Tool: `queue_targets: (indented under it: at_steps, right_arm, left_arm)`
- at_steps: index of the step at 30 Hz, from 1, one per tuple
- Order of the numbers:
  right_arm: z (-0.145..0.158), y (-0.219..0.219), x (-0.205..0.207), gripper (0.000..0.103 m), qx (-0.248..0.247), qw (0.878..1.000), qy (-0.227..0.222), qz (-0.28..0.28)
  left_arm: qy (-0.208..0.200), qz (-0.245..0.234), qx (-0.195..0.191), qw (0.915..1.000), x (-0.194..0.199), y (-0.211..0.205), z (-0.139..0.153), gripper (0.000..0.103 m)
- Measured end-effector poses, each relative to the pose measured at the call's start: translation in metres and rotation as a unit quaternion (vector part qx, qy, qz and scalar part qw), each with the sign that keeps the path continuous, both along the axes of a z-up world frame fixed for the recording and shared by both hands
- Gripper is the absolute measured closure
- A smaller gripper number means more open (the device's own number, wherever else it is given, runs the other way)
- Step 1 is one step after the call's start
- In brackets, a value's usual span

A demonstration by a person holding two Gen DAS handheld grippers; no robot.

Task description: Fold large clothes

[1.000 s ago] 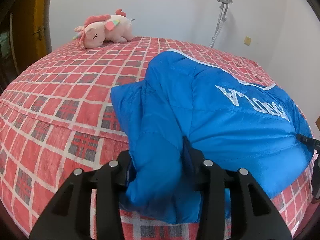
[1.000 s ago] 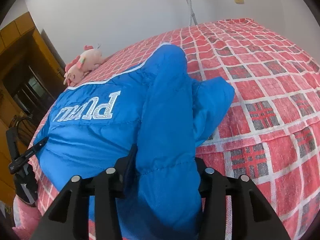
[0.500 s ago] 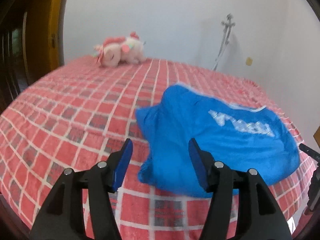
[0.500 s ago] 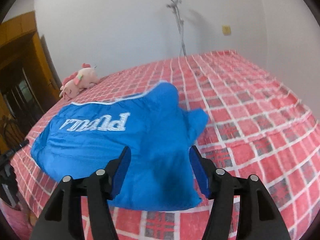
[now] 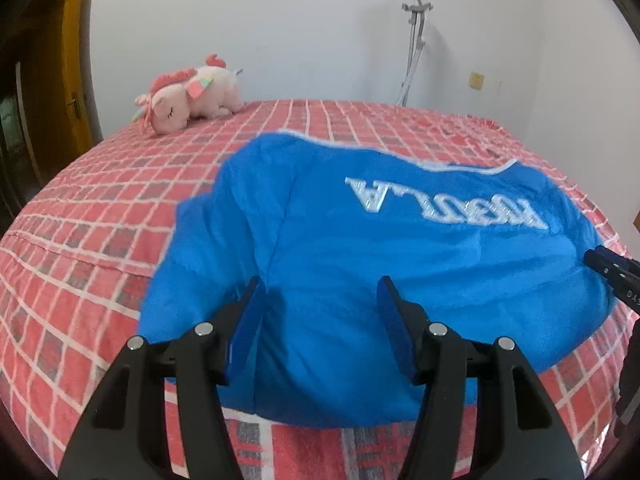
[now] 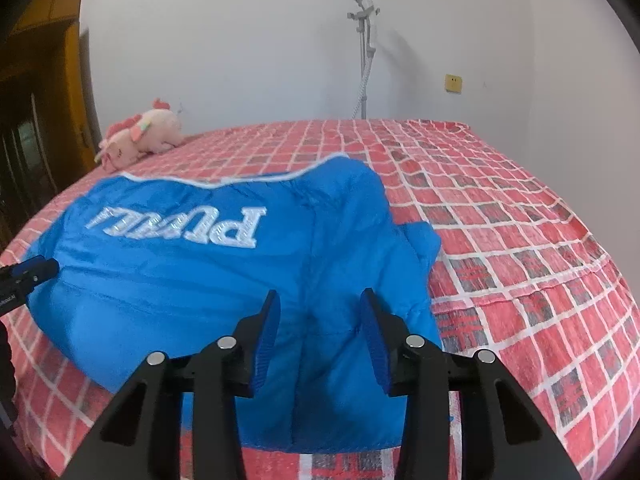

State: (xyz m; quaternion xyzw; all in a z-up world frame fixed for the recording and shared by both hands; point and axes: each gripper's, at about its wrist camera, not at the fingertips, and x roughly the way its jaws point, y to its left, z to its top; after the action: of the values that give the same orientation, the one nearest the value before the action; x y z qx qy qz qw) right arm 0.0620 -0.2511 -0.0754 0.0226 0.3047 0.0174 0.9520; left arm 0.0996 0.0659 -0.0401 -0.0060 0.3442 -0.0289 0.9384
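Bed [image 5: 80, 216] with the red checked bedspread fills both views, biggest thing here. On it, near my edge, lies the blue puffer jacket [image 5: 400, 264], back up, white lettering upside down to me, already folded in from both sides it looks like, a sleeve laid over on each end. Its long axis runs side to side across me, the white-trimmed edge on the far side.

My left claw [image 5: 320, 320] hangs over the jacket's left part, jaws spread, nothing between the pads; they have just been opening. My right claw [image 6: 318, 330] hangs over the jacket's right part above the folded-in sleeve, jaws also apart, not pressing cloth, though they have just been closing in. Each claw's tip shows at the edge of the other's view, so both are level with the near half of the jacket.

Key relation: jacket lies straight ahead and below both claws, near hem closest to me, one claw per end. My guess is the next fold goes near hem toward the far edge. Hem itself is hidden behind my fingers [image 6: 268, 332], can't tell how flat it lies.

Pink unicorn plush [image 5: 188, 98] sits far back left, well apart. Crutch [image 6: 366, 52] leans on the far wall.
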Motion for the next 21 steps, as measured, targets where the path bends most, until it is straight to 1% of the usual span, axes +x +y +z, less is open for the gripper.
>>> queue_targets:
  at_steps: [2,7,11,13,14,15,16,17,18,19,20,21]
  right_arm:
    - [-0.008,0.001,0.004,0.063,-0.006,1.0,0.012,-0.001]
    - [-0.017,0.004,0.007,0.063,-0.012,1.0,0.019,0.0]
    - [-0.017,-0.001,0.008,0.063,0.002,1.0,0.021,0.004]
    - [-0.016,-0.002,0.006,0.062,0.007,1.0,0.018,0.006]
    - [-0.014,-0.003,0.005,0.061,0.013,1.0,0.018,0.006]
    - [-0.011,-0.005,0.003,0.061,0.018,1.0,0.019,0.009]
    - [-0.009,-0.005,0.002,0.06,0.021,1.0,0.019,0.012]
    - [-0.006,-0.005,0.0,0.059,0.024,0.999,0.022,0.015]
    - [-0.003,-0.005,-0.001,0.059,0.026,0.999,0.024,0.019]
    - [-0.001,-0.005,-0.002,0.059,0.028,0.999,0.026,0.02]
    - [0.0,-0.005,-0.002,0.059,0.029,0.999,0.03,0.021]
    - [0.001,-0.005,-0.002,0.059,0.031,0.999,0.032,0.022]
  left_arm:
    - [0.0,-0.003,0.004,1.0,0.001,0.001,-0.005,0.044]
    - [0.006,-0.005,-0.007,0.9999,0.002,0.003,-0.015,0.044]
    - [0.01,-0.006,-0.016,0.9998,0.004,0.006,-0.012,0.045]
    - [0.011,-0.008,-0.021,0.9997,-0.004,0.009,-0.003,0.046]
    - [0.007,-0.009,-0.027,0.9996,-0.009,0.012,0.002,0.044]
    - [0.0,-0.01,-0.036,0.9993,-0.017,0.017,0.009,0.038]
    - [-0.004,-0.009,-0.04,0.9992,-0.023,0.022,0.013,0.034]
    - [-0.007,0.0,-0.036,0.9993,-0.031,0.029,0.019,0.031]
    - [-0.005,0.016,-0.026,0.9995,-0.037,0.036,0.021,0.03]
    - [0.003,0.044,-0.015,0.9989,-0.042,0.047,0.022,0.03]
    - [0.01,0.059,-0.015,0.9981,-0.044,0.054,0.022,0.03]
    - [0.021,0.07,-0.024,0.997,-0.046,0.063,0.02,0.03]
